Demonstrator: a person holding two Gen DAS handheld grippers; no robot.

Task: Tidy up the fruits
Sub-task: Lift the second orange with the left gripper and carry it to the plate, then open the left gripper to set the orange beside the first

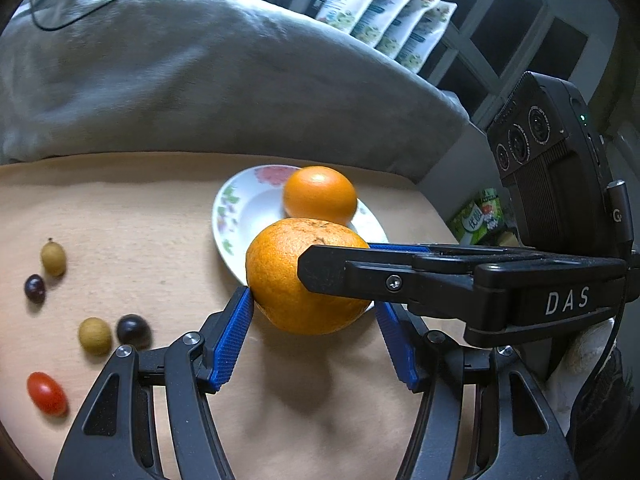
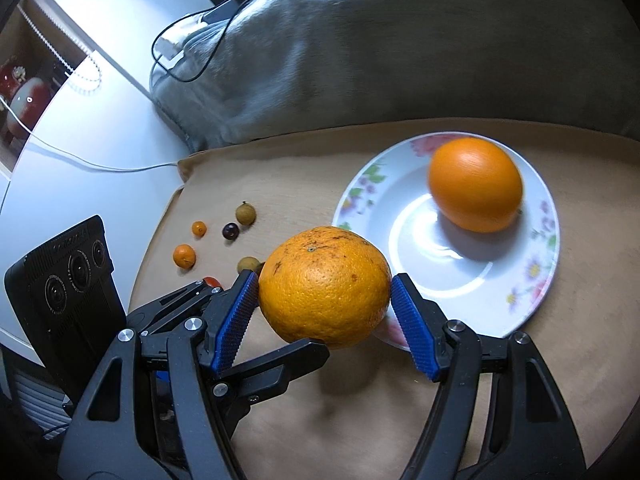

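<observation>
A rough-skinned orange (image 1: pixel 304 276) (image 2: pixel 325 287) is held above the tan mat, just in front of the floral white plate (image 1: pixel 240 216) (image 2: pixel 472 280). Both grippers close on it: my left gripper (image 1: pixel 314 308) has its blue pads on the orange's sides, and my right gripper (image 2: pixel 324 292) grips it too, with its black finger (image 1: pixel 332 276) crossing the orange in the left view. A smooth orange (image 1: pixel 320 195) (image 2: pixel 476 184) lies on the plate.
Small fruits lie on the mat at the left: two longans (image 1: pixel 53 258) (image 1: pixel 95 336), two dark grapes (image 1: pixel 35 288) (image 1: pixel 133 330), a cherry tomato (image 1: pixel 47 394), and two kumquats (image 2: pixel 184 256) (image 2: pixel 199 229). A grey cushion (image 1: pixel 200 72) lies behind the mat.
</observation>
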